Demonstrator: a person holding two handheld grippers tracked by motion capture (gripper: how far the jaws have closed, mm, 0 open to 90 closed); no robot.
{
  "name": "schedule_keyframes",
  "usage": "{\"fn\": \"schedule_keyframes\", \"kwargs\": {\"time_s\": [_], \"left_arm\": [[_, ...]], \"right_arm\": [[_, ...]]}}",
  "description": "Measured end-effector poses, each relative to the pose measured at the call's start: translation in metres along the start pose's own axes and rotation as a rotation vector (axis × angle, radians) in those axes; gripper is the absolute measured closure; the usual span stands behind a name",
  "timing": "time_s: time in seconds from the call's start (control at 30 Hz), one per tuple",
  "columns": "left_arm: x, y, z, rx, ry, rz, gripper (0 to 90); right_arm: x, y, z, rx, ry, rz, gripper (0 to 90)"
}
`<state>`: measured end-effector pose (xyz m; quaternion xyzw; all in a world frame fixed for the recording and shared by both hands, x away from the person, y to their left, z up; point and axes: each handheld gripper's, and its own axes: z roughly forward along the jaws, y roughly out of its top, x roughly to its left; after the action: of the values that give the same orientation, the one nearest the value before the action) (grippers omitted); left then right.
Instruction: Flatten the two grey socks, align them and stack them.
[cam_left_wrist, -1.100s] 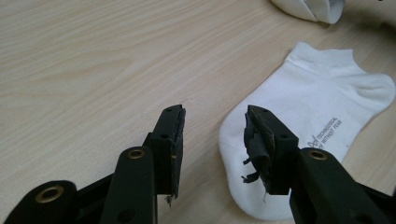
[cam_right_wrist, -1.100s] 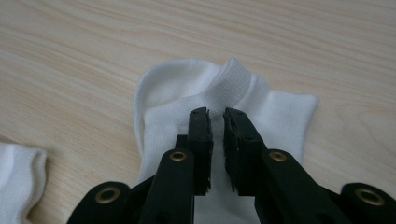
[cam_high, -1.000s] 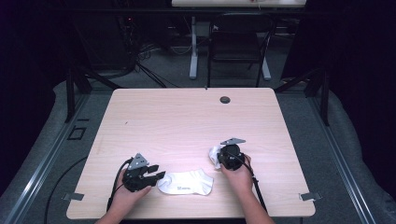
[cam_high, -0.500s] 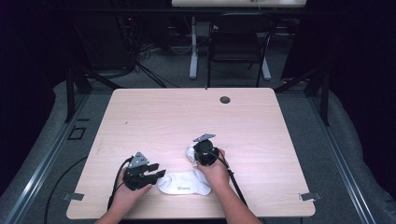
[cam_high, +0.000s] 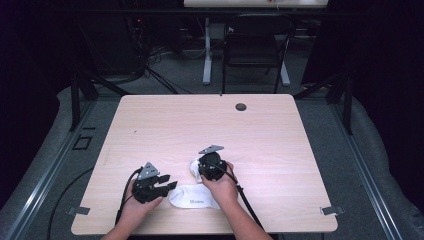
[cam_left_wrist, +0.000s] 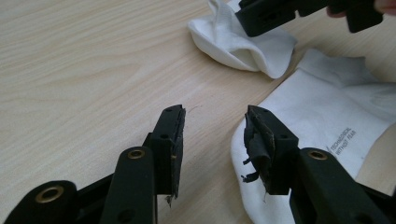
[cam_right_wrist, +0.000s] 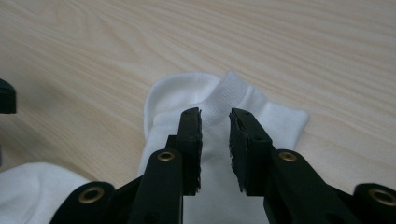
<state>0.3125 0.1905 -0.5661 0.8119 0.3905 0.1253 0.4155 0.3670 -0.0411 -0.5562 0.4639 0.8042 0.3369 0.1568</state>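
The right gripper (cam_right_wrist: 215, 116) has its two black jaws close together, with a small gap between them. They have just been opening, and a raised fold of the white cotton sock (cam_right_wrist: 224, 100) sits in that gap. The pads do not seem to press on it any more. This soft white sock lies bunched up on the pale wooden table (cam_high: 280, 130), near the front, a bit left of the middle.

The left gripper (cam_left_wrist: 215, 126) has its jaws wide apart and holds nothing. Its far jaw rests at the edge of a second white sock with small grey letters (cam_left_wrist: 327, 116), which lies flat, just beside the first one.

I think the socks are very light, soft and floppy. They will bend and droop when lifted, but they will not break. A good place to pinch is the thick ribbed cuff (cam_right_wrist: 231, 91), because it is less likely to slip out.
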Motion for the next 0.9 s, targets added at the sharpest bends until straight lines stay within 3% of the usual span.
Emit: {"fn": "schedule_keyframes", "kwargs": {"time_s": [0.2,0.23,0.5,0.57,0.63,0.73,0.77,0.8,0.9], "left_arm": [[0.003,0.0,-0.004,-0.007,-0.005,-0.007,57.4],[0.004,0.0,-0.005,-0.013,-0.002,-0.008,57.4],[0.006,0.0,-0.007,-0.01,0.0,-0.012,57.4],[0.006,-0.001,-0.006,-0.007,-0.002,-0.016,57.4],[0.007,-0.001,-0.007,-0.008,0.002,-0.009,57.4],[0.007,-0.001,-0.007,-0.008,0.001,-0.007,57.4],[0.007,-0.001,-0.007,-0.008,0.001,-0.007,57.4],[0.007,-0.001,-0.007,-0.009,-0.001,-0.01,57.4],[0.007,-0.001,-0.007,-0.016,-0.001,-0.017,57.4]], "right_arm": [[-0.002,0.002,-0.011,-0.031,0.041,-0.035,72.3],[-0.002,0.002,-0.013,-0.039,0.067,-0.043,71.2],[0.006,0.0,-0.009,-0.046,0.114,-0.069,63.9],[0.011,0.0,-0.004,-0.019,0.135,-0.085,60.3],[0.016,-0.002,0.0,0.014,0.125,-0.112,59.7],[0.02,-0.004,0.003,0.042,0.076,-0.165,66.2],[0.02,-0.004,0.003,0.042,0.076,-0.165,66.2],[0.021,-0.005,0.003,0.051,0.067,-0.168,75.1],[0.02,-0.006,0.002,0.05,0.066,-0.165,82.3]]}}
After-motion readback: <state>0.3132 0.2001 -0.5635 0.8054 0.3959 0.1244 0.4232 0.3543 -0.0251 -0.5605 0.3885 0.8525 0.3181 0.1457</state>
